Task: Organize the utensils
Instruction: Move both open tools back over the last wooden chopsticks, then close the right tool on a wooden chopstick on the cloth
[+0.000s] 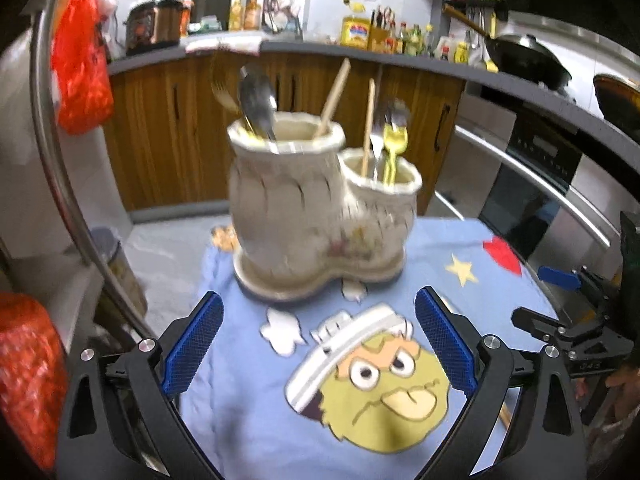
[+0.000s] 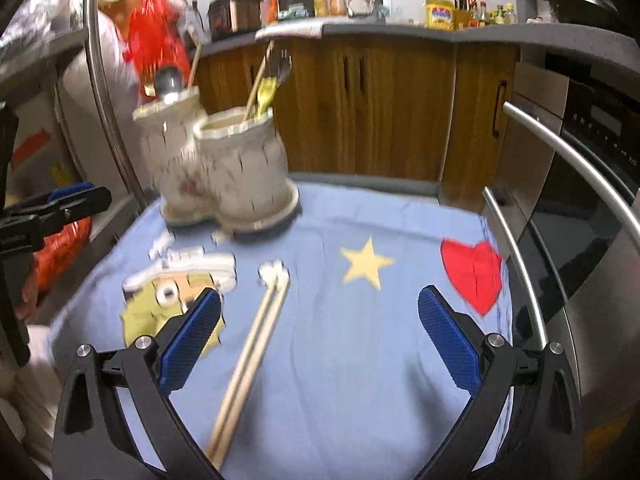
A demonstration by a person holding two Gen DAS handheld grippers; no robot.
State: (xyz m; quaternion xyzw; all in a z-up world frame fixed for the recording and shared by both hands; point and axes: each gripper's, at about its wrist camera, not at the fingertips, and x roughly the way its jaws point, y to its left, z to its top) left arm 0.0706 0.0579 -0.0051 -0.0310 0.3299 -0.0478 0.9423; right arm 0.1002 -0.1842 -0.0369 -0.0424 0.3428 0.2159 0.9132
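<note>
Two chopsticks [image 2: 250, 364] lie btwn right gripper's [image 2: 320, 344] wide-apart fingers [image 2: 192, 340], untouched.

Blue cartoon-print cloth [image 2: 360, 360], wooden cabinets [image 1: 168, 128], black wok [image 1: 524, 56], red plastic bag [image 1: 80, 60]

**Open cloth in front, holder blocks the far edge**

The blue cloth [image 2: 340, 360] lies mostly bare on the counter. A pair of chopsticks [image 2: 248, 360] crosses the near left part. The ceramic holder [image 1: 316, 204] stands at the far edge, utensils sticking up. A curved metal rail [image 2: 532, 264] fences the right side.
</note>
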